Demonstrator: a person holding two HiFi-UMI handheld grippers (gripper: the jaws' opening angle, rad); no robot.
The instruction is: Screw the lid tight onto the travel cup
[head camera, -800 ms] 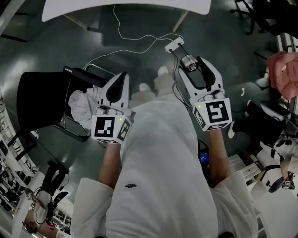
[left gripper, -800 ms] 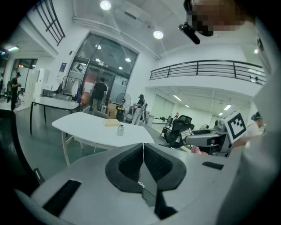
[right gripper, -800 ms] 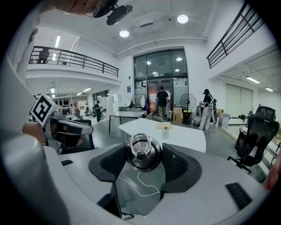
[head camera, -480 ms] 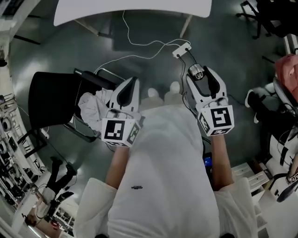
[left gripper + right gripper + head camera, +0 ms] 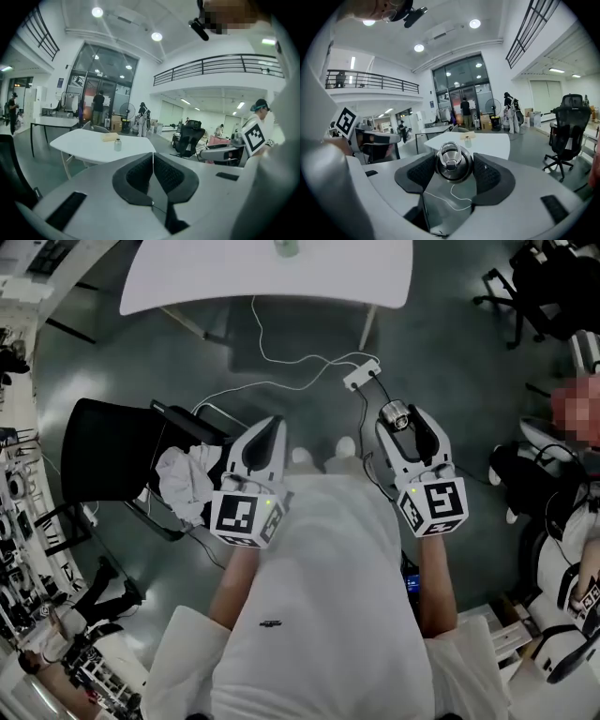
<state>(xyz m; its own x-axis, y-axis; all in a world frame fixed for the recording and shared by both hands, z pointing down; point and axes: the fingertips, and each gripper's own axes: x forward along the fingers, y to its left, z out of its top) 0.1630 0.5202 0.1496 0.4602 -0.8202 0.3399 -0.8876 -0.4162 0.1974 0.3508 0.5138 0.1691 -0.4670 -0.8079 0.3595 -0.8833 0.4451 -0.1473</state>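
Right hand-held gripper [image 5: 401, 416]: jaws set wide and clamped on a steel lid [image 5: 452, 162], pads bearing on its two sides, ring handle facing the camera, at the centre of the right gripper view. Left hand-held gripper [image 5: 153, 164]: jaws closed pad to pad, nothing between them. Both are carried in front of the standing person, above the floor [image 5: 469, 362] and well apart from the white surface [image 5: 89, 143] at the top of the head view. A small container [image 5: 117, 145] stands on that surface and is judged to be the travel cup. Step in hand, as judged: bringing the lid to the cup. To do it well, the left hand-held gripper should open and hold the cup body upright, and the lid should arrive level and centred over the mouth, so that the thread catches before any firm turn; a tilted start risks cross-threading. Not verifiable: the container is too small to confirm its type or whether its mouth is open; in the head view it is cut off at the top edge; the lid's thread faces away from every camera.
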